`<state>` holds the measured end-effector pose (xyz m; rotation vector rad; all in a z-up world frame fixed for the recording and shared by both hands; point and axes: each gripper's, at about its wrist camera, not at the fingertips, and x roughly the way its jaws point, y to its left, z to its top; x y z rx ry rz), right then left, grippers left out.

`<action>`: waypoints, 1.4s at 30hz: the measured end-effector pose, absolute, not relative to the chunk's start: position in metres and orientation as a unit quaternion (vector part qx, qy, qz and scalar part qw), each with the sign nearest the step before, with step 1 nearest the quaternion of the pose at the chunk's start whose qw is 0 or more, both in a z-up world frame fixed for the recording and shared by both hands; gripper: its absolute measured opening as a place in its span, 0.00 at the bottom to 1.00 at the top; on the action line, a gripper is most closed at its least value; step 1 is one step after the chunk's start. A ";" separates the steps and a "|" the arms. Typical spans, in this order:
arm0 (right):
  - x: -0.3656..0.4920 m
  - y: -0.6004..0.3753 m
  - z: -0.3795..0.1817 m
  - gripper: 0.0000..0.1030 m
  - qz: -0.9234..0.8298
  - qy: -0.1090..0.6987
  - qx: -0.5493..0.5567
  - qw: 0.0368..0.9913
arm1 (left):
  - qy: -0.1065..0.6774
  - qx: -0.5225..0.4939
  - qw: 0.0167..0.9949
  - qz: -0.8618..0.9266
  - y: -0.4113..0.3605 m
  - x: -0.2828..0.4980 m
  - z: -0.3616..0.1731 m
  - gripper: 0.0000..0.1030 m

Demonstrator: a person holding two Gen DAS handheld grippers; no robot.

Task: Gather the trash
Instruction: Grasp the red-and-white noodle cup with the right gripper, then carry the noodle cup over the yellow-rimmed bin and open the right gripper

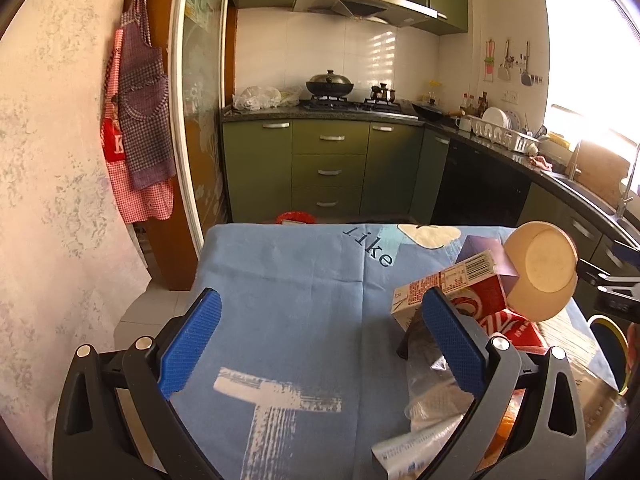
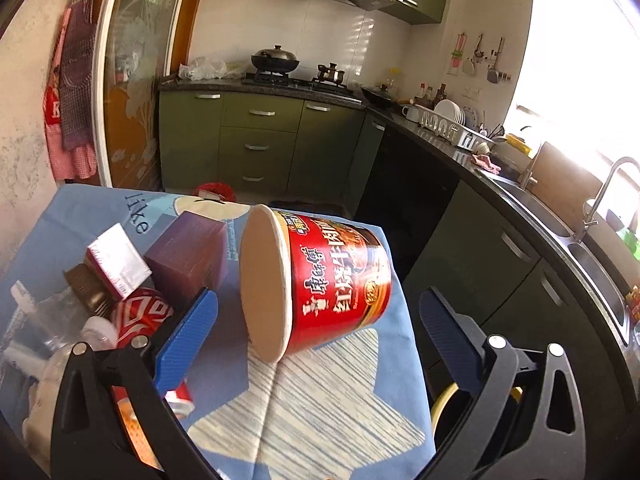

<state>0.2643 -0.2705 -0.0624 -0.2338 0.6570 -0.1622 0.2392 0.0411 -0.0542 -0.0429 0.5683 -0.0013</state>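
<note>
A red instant-noodle cup (image 2: 320,280) lies on its side on the blue tablecloth (image 2: 320,400), its pale base turned left. My right gripper (image 2: 320,332) is open just short of the cup, a finger on each side, neither touching it. In the left wrist view the same cup (image 1: 540,272) tops a pile of trash with a milk carton (image 1: 448,284), a purple box (image 1: 484,252), a red can (image 1: 516,328) and a crumpled plastic bag (image 1: 432,392). My left gripper (image 1: 328,340) is open over bare cloth, its right finger against the edge of the pile.
A red bin (image 1: 294,218) stands on the floor beyond the table's far edge. Green kitchen cabinets (image 1: 328,168) and a dark counter with a sink (image 2: 560,216) run behind and to the right. A yellow-rimmed seat (image 2: 442,400) sits below the table's right edge.
</note>
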 end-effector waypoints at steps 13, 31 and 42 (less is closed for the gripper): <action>0.301 -0.299 -0.101 0.48 -0.188 0.310 -0.180 0.915 | 0.334 -0.025 0.942 -0.022 0.034 0.266 -0.102 0.96; 0.338 -0.401 -0.069 0.03 -0.016 0.475 0.094 0.875 | 0.345 -0.020 0.938 -0.025 0.036 0.263 -0.111 0.96; 0.230 -0.549 -0.051 0.03 -0.110 0.536 0.225 0.806 | 0.336 -0.021 0.941 -0.034 0.034 0.256 -0.105 0.96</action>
